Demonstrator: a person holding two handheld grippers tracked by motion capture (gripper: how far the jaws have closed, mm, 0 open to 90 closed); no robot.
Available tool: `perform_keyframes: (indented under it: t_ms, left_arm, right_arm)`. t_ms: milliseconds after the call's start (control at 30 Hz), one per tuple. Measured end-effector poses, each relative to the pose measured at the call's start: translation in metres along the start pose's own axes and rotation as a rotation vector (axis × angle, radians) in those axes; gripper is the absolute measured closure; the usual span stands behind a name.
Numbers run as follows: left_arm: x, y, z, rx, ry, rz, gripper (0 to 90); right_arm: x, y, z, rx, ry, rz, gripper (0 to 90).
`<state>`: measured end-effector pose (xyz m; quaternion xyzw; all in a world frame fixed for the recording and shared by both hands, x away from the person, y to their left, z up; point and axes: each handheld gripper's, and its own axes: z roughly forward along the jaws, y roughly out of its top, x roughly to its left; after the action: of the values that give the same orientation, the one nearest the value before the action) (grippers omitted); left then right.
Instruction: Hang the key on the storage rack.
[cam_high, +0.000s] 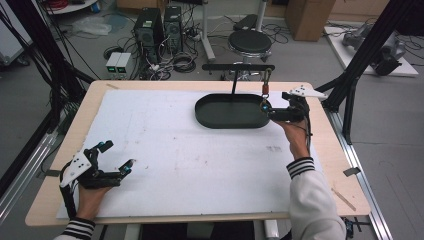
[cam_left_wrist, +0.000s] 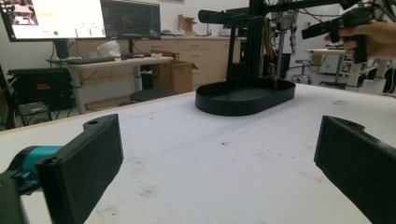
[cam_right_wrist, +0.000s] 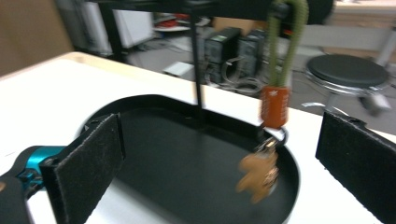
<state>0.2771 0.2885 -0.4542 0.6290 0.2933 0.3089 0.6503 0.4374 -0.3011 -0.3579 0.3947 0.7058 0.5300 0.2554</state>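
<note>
1. We see a black oval tray (cam_high: 232, 111) in the upper middle of the high view, resting on the white sheet of the worktop (cam_high: 165, 150).
2. A thin post rises from the tray's far side to a black crossbar (cam_high: 237, 66) above it.
3. From the crossbar's right end hangs a keychain (cam_right_wrist: 276, 105): an olive cord loop, an orange sleeve, and a tan figure charm, blurred, hanging just above the tray's right end.
4. Apart from the post's foot, the tray floor looks bare.
5. Our right gripper (cam_high: 267, 111) sits at the tray's right edge, upper right of centre; its fingers (cam_right_wrist: 88, 163) stand wide apart with nothing gripped, the charm between them but untouched.
6. Our left gripper (cam_high: 116, 159) rests at the lower left, well away from the tray, fingers (cam_left_wrist: 84, 163) spread wide over bare sheet.
</note>
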Motion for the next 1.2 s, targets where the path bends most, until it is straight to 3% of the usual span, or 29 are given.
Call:
perform_keyframes:
  t_ms: [167,233,333,400,533,933,1100,1200]
  left_arm:
    - [0.0,0.0,0.0,0.006,0.003,-0.001,1.7]
    - [0.0,0.0,0.0,0.009,0.006,-0.001,1.7]
    - [0.0,0.0,0.0,0.007,0.008,-0.006,1.7]
    - [0.0,0.0,0.0,0.007,0.007,-0.007,1.7]
    - [0.0,0.0,0.0,0.009,0.01,-0.006,1.7]
    - [-0.003,0.0,-0.004,0.005,0.015,-0.002,1.7]
    - [-0.004,0.0,-0.005,0.0,0.022,-0.004,1.7]
    - [-0.004,0.0,-0.005,0.002,0.024,-0.001,1.7]
  right_arm:
    - [0.008,-0.011,-0.034,-0.064,0.071,-0.047,0.3]
    - [0.011,-0.015,-0.045,-0.049,0.089,-0.067,0.3]
    - [0.015,-0.026,-0.063,-0.101,0.116,-0.089,0.3]
    - [0.017,-0.035,-0.072,-0.112,0.114,-0.104,0.4]
    - [0.017,-0.058,-0.086,-0.148,0.118,-0.087,0.3]
    - [0.028,-0.123,-0.099,-0.241,0.106,-0.073,0.3]
    - [0.03,-0.132,-0.101,-0.273,0.092,-0.1,0.3]
    - [0.03,-0.133,-0.1,-0.264,0.086,-0.09,0.4]
